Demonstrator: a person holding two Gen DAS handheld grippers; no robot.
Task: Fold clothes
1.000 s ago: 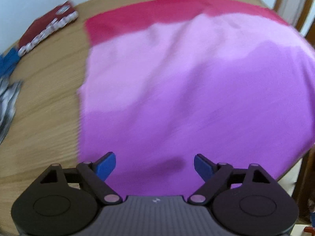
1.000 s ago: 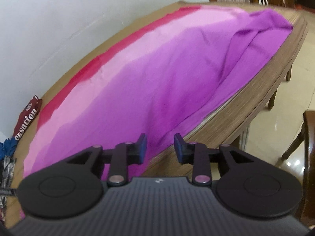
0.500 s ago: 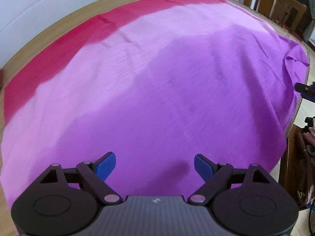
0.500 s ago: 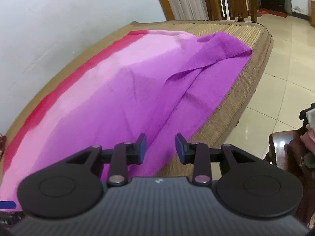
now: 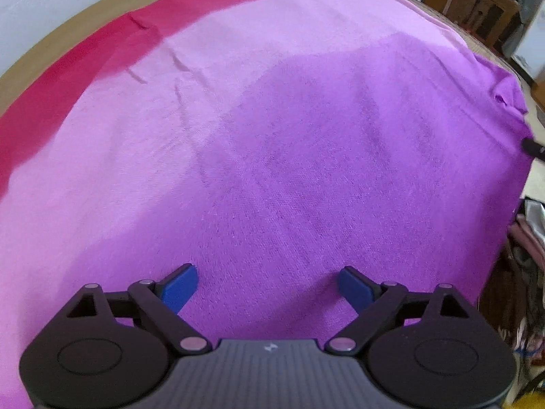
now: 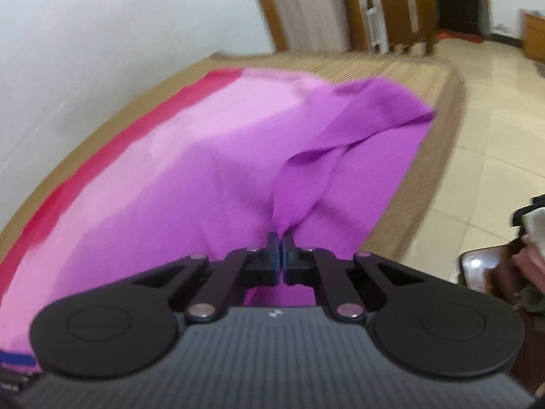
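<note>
The right gripper [image 6: 281, 255] had its jaws pinched together on a peak of the purple cloth [image 6: 211, 170], gathered from the edge of the cloth nearest the wooden table's [image 6: 439, 102] floor-side rim, and the fabric rose to the pads in a narrow ridge with loose folds running away behind it. To fold well from such a hold, I judge the pinch should be kept firm and the edge carried up and over in one smooth arc toward the red band [image 6: 102, 167] on the wall side of the table, high enough that the trailing part does not drag and bunch; the right view was blurred, so how many layers sat in the pinch could not be told. The left gripper [image 5: 265, 286] stood wide open, holding nothing, low over the purple middle of the cloth [image 5: 306, 170], and seemed well placed to press the flat part down and keep it from sliding. The cloth covered most of the table, purple by the grippers, pale pink further in, red along the wall side.
</note>
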